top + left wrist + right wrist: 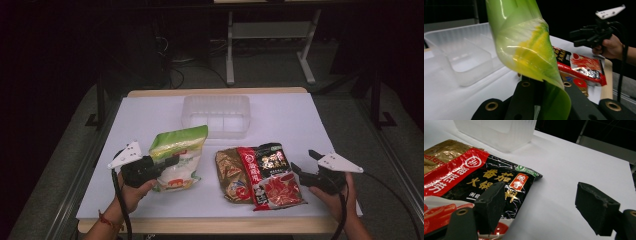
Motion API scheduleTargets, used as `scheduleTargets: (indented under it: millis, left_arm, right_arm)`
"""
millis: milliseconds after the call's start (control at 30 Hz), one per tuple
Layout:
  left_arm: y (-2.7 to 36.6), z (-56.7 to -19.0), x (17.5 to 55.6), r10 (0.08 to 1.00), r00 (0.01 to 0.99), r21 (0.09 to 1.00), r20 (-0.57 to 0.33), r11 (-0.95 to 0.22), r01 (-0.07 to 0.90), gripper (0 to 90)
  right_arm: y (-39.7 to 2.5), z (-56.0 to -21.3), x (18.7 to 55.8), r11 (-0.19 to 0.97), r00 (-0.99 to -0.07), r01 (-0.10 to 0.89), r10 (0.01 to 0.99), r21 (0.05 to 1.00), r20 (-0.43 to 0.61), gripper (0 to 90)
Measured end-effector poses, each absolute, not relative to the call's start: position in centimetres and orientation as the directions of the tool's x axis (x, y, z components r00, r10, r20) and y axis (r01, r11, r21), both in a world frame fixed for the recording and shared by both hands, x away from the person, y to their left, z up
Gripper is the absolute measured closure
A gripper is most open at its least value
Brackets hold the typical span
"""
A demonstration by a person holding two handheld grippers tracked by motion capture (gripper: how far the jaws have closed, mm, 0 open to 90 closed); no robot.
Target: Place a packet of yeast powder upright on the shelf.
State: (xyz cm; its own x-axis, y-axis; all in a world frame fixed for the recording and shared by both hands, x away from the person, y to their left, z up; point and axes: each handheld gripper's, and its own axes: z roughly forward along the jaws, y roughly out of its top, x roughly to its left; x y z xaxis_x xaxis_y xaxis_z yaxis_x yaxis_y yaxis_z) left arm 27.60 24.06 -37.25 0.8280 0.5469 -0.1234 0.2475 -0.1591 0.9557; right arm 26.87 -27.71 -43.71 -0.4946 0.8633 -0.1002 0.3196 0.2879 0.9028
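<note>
Pressure sits on the green bag (529,50): my left hand-held gripper (167,161) has its jaws clamped on the bag's edge, and in the left gripper view the green and yellow film bends up and away from between them. From the high view I see that bag on the left half of the white surface (280,120), its green top toward the clear plastic tub (216,116), which stands near the far edge. My right hand-held gripper (305,162) is released, jaws spread wide with nothing between them. It hovers just beside the right edge of the red and black packet (270,175), and in the right gripper view one jaw overlaps the packet's printed face (474,185) while the other stands over bare white surface. A brown and gold packet (230,172) lies partly under the red one, on its left side. The two hand-held grippers are well apart, with both packets between them.
</note>
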Motion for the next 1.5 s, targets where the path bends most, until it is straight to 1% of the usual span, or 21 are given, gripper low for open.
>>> scheduleTargets:
  millis: [367,433,567,633,833,967,1033,1100,1267,1467,1500]
  left_arm:
    - [24.6,-36.4,28.6,0.626,0.775,0.968,-0.092,-0.128,0.218,87.3]
    - [24.7,-36.2,28.8,0.635,0.766,0.97,-0.1,-0.109,0.217,87.3]
    - [24.4,-35.4,29.3,0.679,0.731,0.976,-0.075,-0.101,0.193,87.3]
    - [24.3,-35.1,29.8,0.7,0.708,0.977,-0.094,-0.071,0.2,87.2]
    - [23.2,-33.9,31.7,0.742,0.662,0.983,-0.102,-0.028,0.182,87.3]
    - [22.6,-33.0,33.1,0.748,0.653,0.984,-0.118,-0.001,0.179,87.3]
    - [22.0,-32.5,33.8,0.766,0.636,0.986,-0.094,-0.017,0.166,87.3]
    - [21.8,-32.4,34.4,0.766,0.633,0.985,-0.112,0.0,0.174,87.3]
    - [20.9,-32.3,36.2,0.795,0.595,0.983,-0.121,0.013,0.183,87.3]
    - [19.7,-32.2,38.4,0.825,0.554,0.982,-0.109,0.002,0.19,87.3]
    - [19.3,-32.3,39.0,0.831,0.541,0.979,-0.126,0.016,0.202,87.3]
  right_arm:
    - [-27.8,-43.8,26.9,0.284,-0.493,0.322,0.865,0.903,-0.096,23.4]
    - [-27.8,-43.8,26.7,0.286,-0.494,0.318,0.864,0.904,-0.099,23.4]
    - [-28.0,-43.8,26.6,0.278,-0.488,0.32,0.868,0.906,-0.094,23.4]
    - [-28.1,-43.7,26.6,0.272,-0.486,0.318,0.869,0.908,-0.09,23.4]
    - [-27.8,-43.7,26.7,0.277,-0.492,0.319,0.866,0.906,-0.092,23.4]
    - [-27.9,-43.8,26.7,0.277,-0.492,0.319,0.866,0.906,-0.091,23.4]
    - [-28.0,-43.8,26.6,0.273,-0.49,0.323,0.867,0.906,-0.087,23.4]
    - [-28.1,-43.8,26.6,0.272,-0.489,0.323,0.868,0.906,-0.086,23.4]
    - [-28.1,-43.8,26.6,0.274,-0.489,0.324,0.868,0.905,-0.088,23.4]
    - [-28.1,-43.9,26.6,0.272,-0.488,0.331,0.869,0.904,-0.082,23.4]
    - [-28.2,-44.0,26.6,0.274,-0.488,0.333,0.869,0.902,-0.084,23.4]
